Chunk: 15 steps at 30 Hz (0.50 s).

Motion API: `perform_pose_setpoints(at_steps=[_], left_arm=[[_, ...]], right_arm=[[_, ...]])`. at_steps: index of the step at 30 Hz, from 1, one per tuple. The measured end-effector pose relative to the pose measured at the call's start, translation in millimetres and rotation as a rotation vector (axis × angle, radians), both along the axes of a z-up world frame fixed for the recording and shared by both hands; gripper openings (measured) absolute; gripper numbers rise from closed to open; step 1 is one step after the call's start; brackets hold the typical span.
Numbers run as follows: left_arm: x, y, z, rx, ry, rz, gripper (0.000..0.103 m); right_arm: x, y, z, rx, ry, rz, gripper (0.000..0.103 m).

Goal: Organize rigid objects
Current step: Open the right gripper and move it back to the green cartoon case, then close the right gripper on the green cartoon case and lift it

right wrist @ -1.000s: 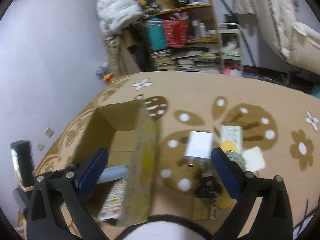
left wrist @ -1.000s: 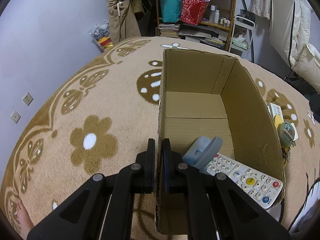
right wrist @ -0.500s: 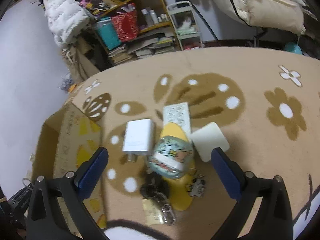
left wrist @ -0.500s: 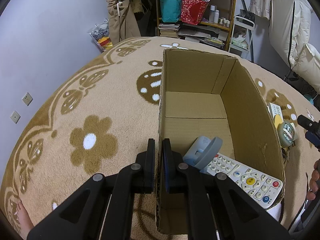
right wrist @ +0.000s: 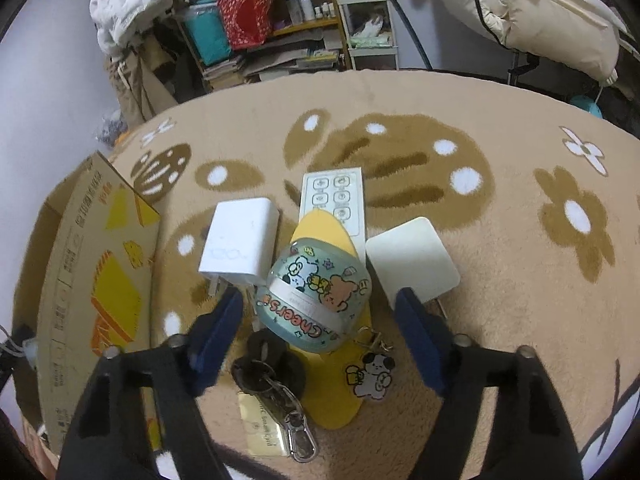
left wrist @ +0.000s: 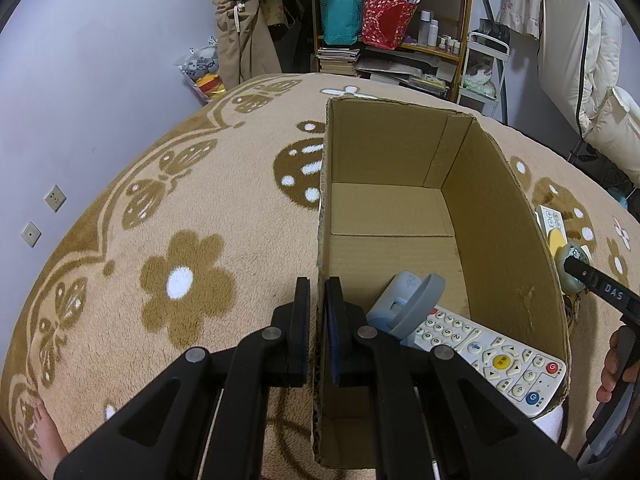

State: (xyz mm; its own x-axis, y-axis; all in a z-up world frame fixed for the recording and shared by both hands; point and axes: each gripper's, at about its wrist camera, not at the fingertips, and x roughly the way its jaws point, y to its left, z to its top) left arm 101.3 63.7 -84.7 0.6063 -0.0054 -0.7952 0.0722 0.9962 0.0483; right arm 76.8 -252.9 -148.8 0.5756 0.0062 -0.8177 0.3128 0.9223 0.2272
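Observation:
My left gripper is shut on the left wall of an open cardboard box. Inside the box lie a white remote and a pale blue device. My right gripper is open, its fingers either side of a round teal case with cartoon stickers on the rug. Around the case lie a white charger, a small white remote, a white square block, a yellow oval piece and keys with a keyring. The box's outer side is at the left.
A tan flower-patterned rug covers the floor. Cluttered shelves and hanging clothes stand at the back. A bare foot shows at the lower left. The right gripper's finger shows beside the box.
The right gripper swung from over the box to the pile on the rug and came down around the teal case. The left gripper has stayed on the box wall.

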Motion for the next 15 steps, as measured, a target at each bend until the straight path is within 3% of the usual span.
perform_pose_setpoints(at_steps=[15], left_arm=[[0, 1, -1, 0.010, 0.003, -0.006, 0.007]], right_arm=[[11, 10, -10, -0.072, 0.034, 0.022, 0.066]])
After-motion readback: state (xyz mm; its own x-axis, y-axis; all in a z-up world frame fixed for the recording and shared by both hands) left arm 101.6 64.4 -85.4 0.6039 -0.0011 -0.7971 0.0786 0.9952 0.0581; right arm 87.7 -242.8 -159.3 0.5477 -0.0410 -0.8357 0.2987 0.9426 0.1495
